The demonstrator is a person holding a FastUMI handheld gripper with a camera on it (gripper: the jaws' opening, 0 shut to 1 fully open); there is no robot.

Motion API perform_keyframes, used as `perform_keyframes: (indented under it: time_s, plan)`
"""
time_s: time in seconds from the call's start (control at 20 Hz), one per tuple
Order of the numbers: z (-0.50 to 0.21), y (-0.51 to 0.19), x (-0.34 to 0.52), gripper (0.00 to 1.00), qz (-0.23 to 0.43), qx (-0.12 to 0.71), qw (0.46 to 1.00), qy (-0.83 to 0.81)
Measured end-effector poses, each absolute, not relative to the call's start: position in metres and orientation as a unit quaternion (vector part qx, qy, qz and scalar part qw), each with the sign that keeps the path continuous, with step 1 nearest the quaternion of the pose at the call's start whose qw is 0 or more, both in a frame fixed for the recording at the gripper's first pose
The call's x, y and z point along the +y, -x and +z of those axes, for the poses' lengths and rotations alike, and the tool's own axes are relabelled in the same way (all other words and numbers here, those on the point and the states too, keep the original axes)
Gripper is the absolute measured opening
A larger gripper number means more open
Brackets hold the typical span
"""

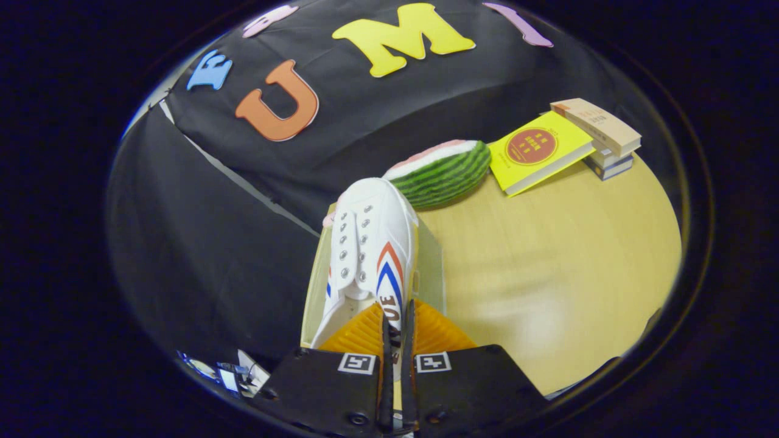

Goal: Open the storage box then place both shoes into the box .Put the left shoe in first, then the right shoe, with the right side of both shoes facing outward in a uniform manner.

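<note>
Shoe (372, 243), pinched by the tool (395, 328), hangs over the storage box (433, 267).

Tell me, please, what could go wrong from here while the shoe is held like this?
1. The gripper pinches only a thin strip of the white shoe's side, so the shoe may twist or slip out.
2. The shoe hangs over the clear storage box, close to its wall; it could catch there.
3. The toe points toward the watermelon slice, which it could bump.

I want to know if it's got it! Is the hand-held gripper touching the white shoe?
Touching. The gripper view shows the hand-held gripper with both orange fingers pinched on the white shoe's side wall, no gap showing either side.
</note>
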State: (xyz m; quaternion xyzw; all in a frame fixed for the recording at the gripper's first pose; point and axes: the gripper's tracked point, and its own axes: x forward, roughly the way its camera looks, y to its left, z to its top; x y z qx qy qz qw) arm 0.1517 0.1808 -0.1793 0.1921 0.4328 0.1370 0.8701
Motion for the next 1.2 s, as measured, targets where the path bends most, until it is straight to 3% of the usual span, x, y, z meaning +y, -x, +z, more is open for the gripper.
perform_keyframes:
  time_s: [0.65,0.75,0.8,0.9,1.2]
  plan:
    - [-0.228,-0.17,0.221,0.12,0.087,0.397,0.886,-0.222]
    - [-0.218,-0.174,0.235,0.24,0.128,0.368,0.89,-0.236]
    - [-0.205,-0.172,0.24,0.5,0.151,0.339,0.894,-0.251]
    - [-0.207,-0.168,0.212,1.0,0.112,0.328,0.913,-0.213]
    - [-0.178,-0.158,0.188,1.0,0.088,0.289,0.939,-0.164]
